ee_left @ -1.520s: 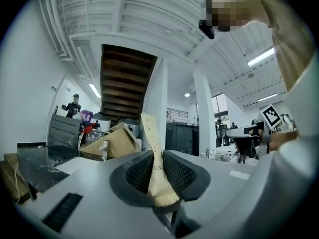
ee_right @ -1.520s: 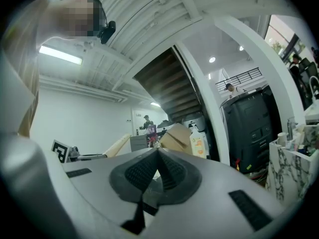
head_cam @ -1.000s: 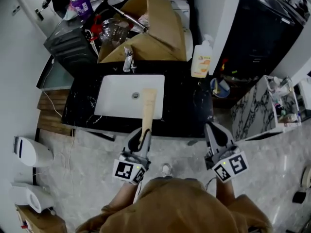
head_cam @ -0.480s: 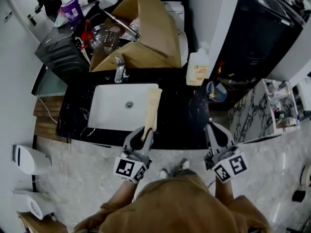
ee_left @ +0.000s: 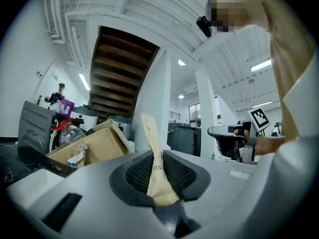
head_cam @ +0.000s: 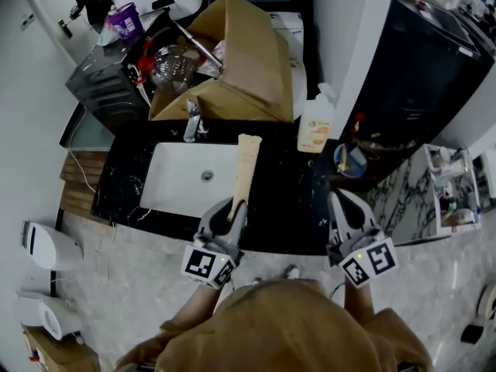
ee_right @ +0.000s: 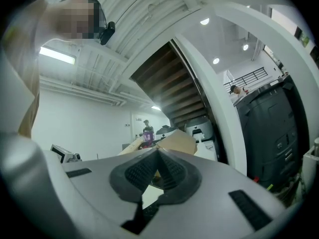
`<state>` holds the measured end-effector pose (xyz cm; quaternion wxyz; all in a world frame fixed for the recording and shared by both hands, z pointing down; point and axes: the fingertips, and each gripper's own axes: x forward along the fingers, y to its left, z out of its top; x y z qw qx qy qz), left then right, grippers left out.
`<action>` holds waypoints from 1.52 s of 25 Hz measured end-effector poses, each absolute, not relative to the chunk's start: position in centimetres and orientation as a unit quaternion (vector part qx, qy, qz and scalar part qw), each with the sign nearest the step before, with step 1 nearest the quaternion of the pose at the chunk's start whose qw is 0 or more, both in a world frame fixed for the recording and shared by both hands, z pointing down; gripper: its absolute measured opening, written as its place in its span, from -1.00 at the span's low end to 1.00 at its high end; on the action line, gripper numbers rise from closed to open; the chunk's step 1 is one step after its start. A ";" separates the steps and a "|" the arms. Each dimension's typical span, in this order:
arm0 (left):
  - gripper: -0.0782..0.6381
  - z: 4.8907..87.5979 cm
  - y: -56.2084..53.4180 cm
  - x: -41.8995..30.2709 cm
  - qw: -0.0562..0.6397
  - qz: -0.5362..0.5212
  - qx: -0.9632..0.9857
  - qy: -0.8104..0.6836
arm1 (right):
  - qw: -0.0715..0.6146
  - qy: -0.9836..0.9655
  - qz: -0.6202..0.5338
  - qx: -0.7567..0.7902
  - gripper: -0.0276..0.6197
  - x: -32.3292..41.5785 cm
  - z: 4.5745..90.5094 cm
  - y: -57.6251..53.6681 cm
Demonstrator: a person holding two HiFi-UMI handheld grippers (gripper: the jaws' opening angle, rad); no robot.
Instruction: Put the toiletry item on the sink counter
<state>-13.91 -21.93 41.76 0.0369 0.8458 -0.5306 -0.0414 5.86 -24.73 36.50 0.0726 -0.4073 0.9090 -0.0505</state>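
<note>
- A white dispenser [head_cam: 48,242] is seen at the far left, off the counter and beside the wall.
- A black sink counter [head_cam: 306,200] is spread across the middle. A white basin [head_cam: 182,178] is set into its left part, and a faucet [head_cam: 192,119] stands behind the basin.
- An open cardboard box [head_cam: 248,60] is seen behind the faucet.
- The left gripper [head_cam: 232,208] is held at the counter's front edge, near the basin's right front corner. Its jaws are drawn narrow and clamped on the crimped end of the toiletry tube [head_cam: 246,165]. In the left gripper view the ribbed pads [ee_left: 175,171] are pressed against both flat sides of the tube [ee_left: 152,143].
- The beige tube is gripped by that one end only and is not laid down. It is pointed away from the person along the basin's right edge, and its far end is seen between the faucet and the soap bottle [head_cam: 315,122].
- The soap bottle, white with an orange label, stands upright at the back of the counter, right of the basin.
- The right gripper [head_cam: 345,204] is held over the counter's right front part, well apart from the left one. In the right gripper view its jaws are brought together at the tips, with nothing caught between them [ee_right: 158,152].
- A marble-patterned shelf unit [head_cam: 403,184] is seen at the far right.
</note>
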 end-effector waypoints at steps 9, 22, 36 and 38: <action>-0.63 42.6 -22.1 -14.1 0.045 -0.039 0.834 -0.548 | 0.063 0.914 -0.056 -0.397 -0.91 6.4 37.3 -25.8; -0.63 45.0 -22.8 -12.5 0.074 -0.020 0.844 -0.530 | 0.054 0.911 -0.061 -0.404 -0.91 6.9 37.9 -24.6; -0.63 51.3 -28.2 -9.5 0.089 0.069 0.854 -0.508 | 0.061 0.894 -0.061 -0.439 -0.91 10.4 37.6 -22.2; -0.63 52.4 -28.7 -9.2 0.093 0.079 0.853 -0.508 | 0.060 0.892 -0.061 -0.443 -0.91 10.9 37.7 -22.0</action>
